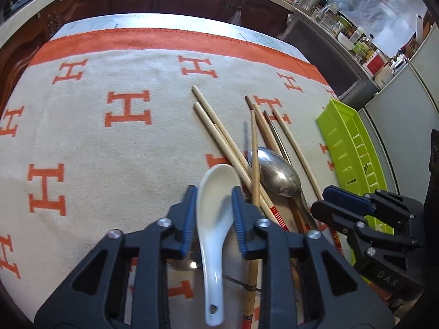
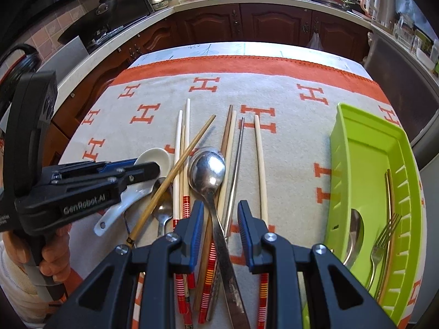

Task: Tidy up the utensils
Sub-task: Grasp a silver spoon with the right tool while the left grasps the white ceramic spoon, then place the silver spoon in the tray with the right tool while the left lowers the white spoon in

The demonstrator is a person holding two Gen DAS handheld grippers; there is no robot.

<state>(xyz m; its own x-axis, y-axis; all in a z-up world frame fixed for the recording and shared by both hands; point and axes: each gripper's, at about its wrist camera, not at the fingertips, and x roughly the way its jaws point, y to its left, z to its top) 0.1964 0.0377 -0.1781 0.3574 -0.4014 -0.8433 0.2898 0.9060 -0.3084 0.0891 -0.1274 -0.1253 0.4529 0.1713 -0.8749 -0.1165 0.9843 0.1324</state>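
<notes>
A white ceramic spoon point(image 1: 212, 208) sits between the blue pads of my left gripper point(image 1: 214, 216), which is shut on the sides of its bowl; its handle runs back toward the camera. In the right wrist view the left gripper point(image 2: 148, 164) holds the same spoon point(image 2: 156, 157) at the left of the pile. My right gripper point(image 2: 221, 227) is open over the handle of a large metal spoon point(image 2: 208, 170), pads apart from it. That metal spoon point(image 1: 277, 172) lies among several chopsticks point(image 1: 219, 137). The right gripper point(image 1: 329, 205) hovers beside the green tray point(image 1: 351, 142).
The green tray point(image 2: 365, 148) on the right holds a spoon point(image 2: 355, 233), a fork point(image 2: 381, 244) and a gold utensil. A smaller metal spoon point(image 2: 164, 211) lies under the chopsticks point(image 2: 258, 164). A cloth with orange H marks point(image 1: 109, 150) covers the table. A hand point(image 2: 52, 252) grips the left tool.
</notes>
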